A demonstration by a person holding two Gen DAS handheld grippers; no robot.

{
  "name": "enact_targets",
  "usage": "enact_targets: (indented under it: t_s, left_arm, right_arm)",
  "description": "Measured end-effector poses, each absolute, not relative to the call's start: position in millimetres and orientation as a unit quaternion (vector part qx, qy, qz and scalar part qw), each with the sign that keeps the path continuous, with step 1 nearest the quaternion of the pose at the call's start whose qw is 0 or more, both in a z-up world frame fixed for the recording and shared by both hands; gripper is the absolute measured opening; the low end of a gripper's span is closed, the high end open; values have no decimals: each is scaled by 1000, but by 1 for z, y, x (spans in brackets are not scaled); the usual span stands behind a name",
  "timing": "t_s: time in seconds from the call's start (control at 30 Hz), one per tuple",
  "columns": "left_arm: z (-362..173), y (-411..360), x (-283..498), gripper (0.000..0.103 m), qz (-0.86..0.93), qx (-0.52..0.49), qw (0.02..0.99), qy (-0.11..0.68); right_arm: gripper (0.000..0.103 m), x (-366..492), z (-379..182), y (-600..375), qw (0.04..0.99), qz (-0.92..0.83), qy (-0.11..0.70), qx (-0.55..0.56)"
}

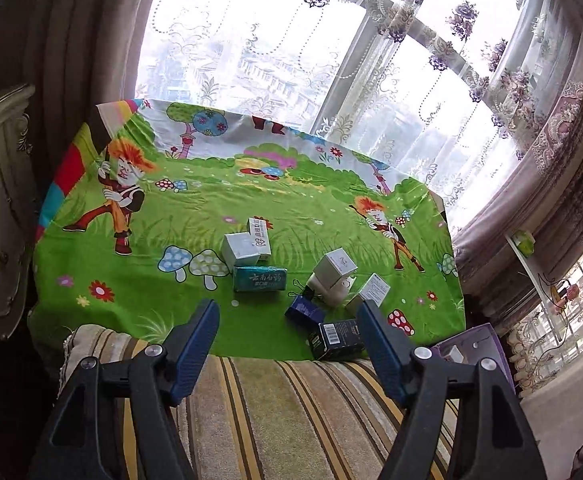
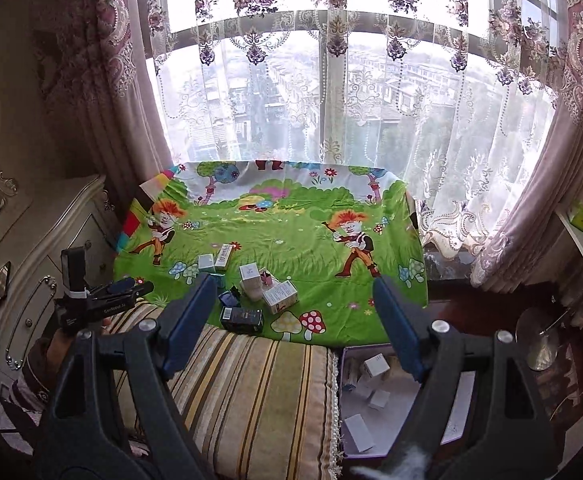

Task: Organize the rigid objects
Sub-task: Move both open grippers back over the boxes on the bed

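A scatter of small rigid cardboard boxes lies on the bright green cartoon-printed cloth [image 1: 195,208], bunched toward its near edge. Nearest that edge is a black rectangular box with a barcode label [image 1: 337,338], slightly overhanging onto the striped cushion [image 1: 275,408]. Just beyond it sit a dark blue box [image 1: 305,312], a teal box with white characters [image 1: 260,279], and several white boxes, one white cube [image 1: 334,267] perched tilted on others.

The left gripper [image 1: 287,314] hovers above the cushion with its blue-padded jaws spread wide and empty; the right gripper [image 2: 293,286] is likewise spread and holds nothing.

Judging from the clutter, the main risk is a wide jaw nudging a neighbour: the boxes touch or lean on each other, so closing on the black one could topple the tilted cube or push the blue box. The glossy cloth may also let boxes slide.

A purple-rimmed container [image 2: 341,396] holding white boxes sits beside the cushion, right of the cloth. Lace curtains [image 2: 431,128] hang behind.
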State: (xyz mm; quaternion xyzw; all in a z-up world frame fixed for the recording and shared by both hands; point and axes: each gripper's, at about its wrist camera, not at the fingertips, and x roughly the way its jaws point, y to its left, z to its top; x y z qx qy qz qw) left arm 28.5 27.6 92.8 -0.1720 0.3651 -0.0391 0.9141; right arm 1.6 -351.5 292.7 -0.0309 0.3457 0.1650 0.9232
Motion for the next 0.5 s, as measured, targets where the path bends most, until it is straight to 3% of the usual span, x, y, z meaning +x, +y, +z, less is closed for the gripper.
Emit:
enact_targets:
  t_s: [0.5]
  left_arm:
    - [105, 50, 33, 79, -24, -176, 921, 346]
  right_arm:
    - [83, 15, 279, -298, 888, 250, 385, -37]
